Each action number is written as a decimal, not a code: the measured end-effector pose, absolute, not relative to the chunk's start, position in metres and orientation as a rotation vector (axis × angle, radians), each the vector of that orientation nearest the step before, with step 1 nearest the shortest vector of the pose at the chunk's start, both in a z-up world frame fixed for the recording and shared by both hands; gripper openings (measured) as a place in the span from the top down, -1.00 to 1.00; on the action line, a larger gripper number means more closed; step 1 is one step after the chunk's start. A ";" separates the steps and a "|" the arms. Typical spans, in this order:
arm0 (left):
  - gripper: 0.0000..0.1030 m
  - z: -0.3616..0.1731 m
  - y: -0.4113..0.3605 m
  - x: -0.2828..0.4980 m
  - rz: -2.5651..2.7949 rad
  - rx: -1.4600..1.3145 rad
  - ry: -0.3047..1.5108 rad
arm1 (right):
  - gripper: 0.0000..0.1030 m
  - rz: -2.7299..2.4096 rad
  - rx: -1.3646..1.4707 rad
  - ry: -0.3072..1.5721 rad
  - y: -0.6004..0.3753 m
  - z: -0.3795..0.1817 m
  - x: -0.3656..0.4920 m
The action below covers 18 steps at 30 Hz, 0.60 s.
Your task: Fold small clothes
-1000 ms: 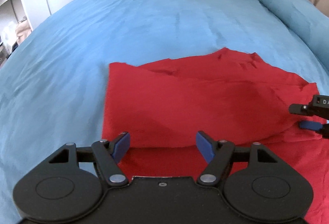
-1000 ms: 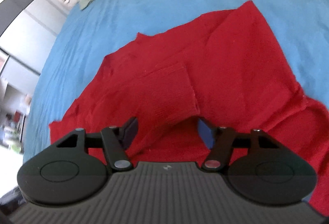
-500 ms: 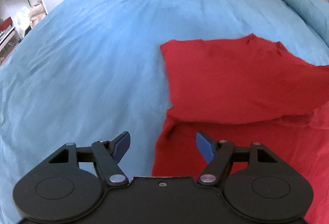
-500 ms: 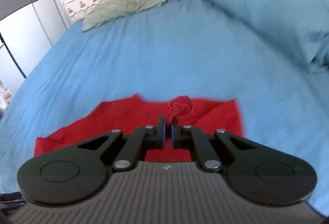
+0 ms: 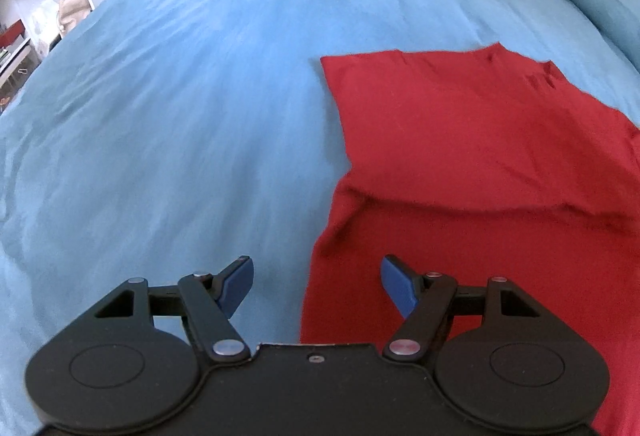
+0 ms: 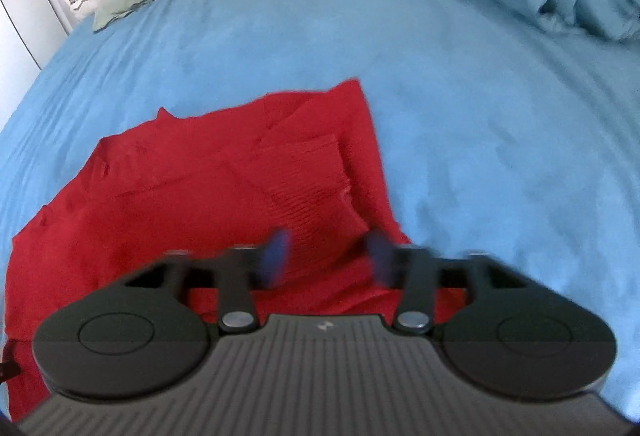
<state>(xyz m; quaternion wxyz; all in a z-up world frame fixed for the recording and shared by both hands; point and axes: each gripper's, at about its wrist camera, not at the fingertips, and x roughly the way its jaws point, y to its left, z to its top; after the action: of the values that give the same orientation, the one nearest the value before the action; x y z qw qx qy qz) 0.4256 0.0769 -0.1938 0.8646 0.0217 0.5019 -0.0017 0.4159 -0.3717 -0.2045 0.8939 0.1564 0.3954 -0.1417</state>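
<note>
Blue bedspread (image 5: 180, 116) everywhere; red sweater (image 5: 460, 164) at right of frame, partly folded. Left gripper (image 5: 316, 286) wide open, empty; right gripper (image 6: 328, 256) blurred, apart, empty. Risk: folded sleeve (image 6: 304, 188) slipping loose.

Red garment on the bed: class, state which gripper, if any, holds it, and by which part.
Neither. The left gripper and right gripper both have open jaws with nothing between them; the red garment lies loose on the blue bedcover.

both grippers, left gripper (image 5: 316, 282) and right gripper (image 6: 326, 256), have black bodies, blue pads, silver rivets.
</note>
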 end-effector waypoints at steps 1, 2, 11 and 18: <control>-0.47 -0.192 0.077 0.421 -0.005 0.053 1.056 | -0.80 -0.283 0.289 0.787 -0.364 -0.197 0.411; -0.47 -0.190 0.078 0.415 -0.006 0.060 1.060 | -0.94 -0.255 0.264 0.763 -0.359 -0.191 0.406; -0.48 -0.191 0.085 0.384 -0.002 0.048 1.079 | -0.97 -0.093 0.170 0.834 -0.343 -0.214 0.443; -0.48 -0.164 0.087 0.370 0.002 0.055 0.982 | -0.95 -0.061 0.201 0.815 -0.349 -0.210 0.435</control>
<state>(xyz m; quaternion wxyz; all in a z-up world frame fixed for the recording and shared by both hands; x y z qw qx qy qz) 0.3700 0.0868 -0.1641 0.8815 0.0264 0.4714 0.0010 0.4346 -0.3487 -0.2104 0.9127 0.0977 0.3958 -0.0295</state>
